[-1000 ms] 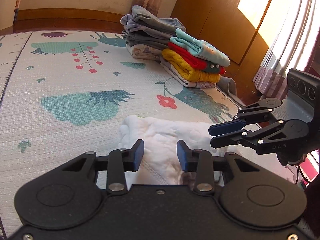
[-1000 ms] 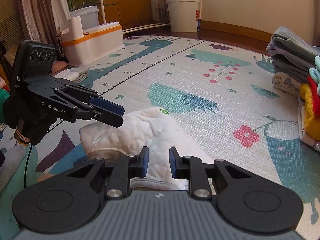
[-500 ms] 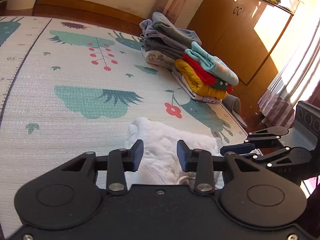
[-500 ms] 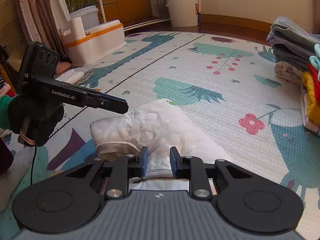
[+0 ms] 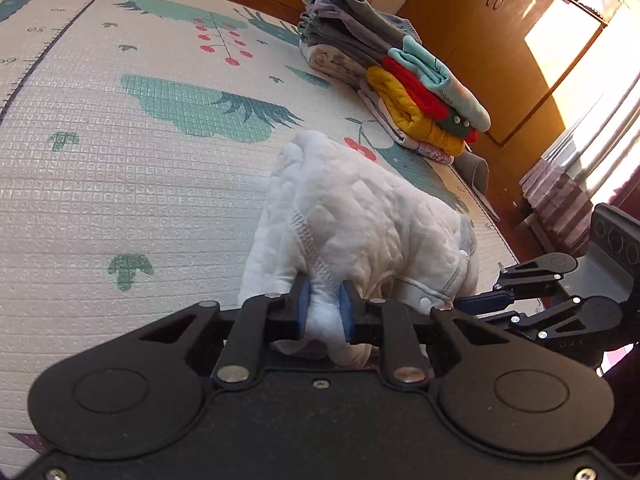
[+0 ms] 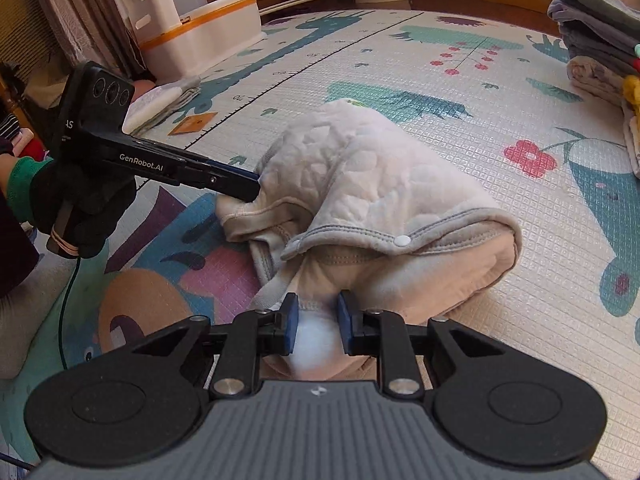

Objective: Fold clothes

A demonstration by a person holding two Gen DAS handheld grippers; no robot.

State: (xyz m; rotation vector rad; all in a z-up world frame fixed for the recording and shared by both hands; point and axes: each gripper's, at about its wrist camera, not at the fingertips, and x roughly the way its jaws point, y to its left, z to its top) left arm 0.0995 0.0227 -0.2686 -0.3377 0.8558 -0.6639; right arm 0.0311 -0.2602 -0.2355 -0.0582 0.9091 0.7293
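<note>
A white quilted baby garment (image 5: 372, 216) with grey trim and snap buttons is bunched up on the play mat (image 5: 120, 184). In the left wrist view my left gripper (image 5: 323, 312) is shut on its near edge, fabric pinched between the blue pads. To the right, my right gripper (image 5: 466, 303) reaches into the other side of the garment. In the right wrist view the garment (image 6: 360, 168) rises in a hump, and my right gripper (image 6: 316, 320) is shut on a white fold under the grey-trimmed hem. My left gripper (image 6: 250, 186), held by a gloved hand (image 6: 80, 204), grips the far left edge.
Folded clothes are stacked at the mat's far edge: a grey pile (image 5: 348, 36) and a teal, red and yellow pile (image 5: 424, 96). A wooden cabinet (image 5: 500, 40) and a curtain (image 5: 560, 196) stand behind. A white box with an orange band (image 6: 200, 40) and folded cloths (image 6: 160, 98) sit at left.
Both grippers went from open above the flat garment to shut on its near edges. The garment is now pulled up into a hump.
</note>
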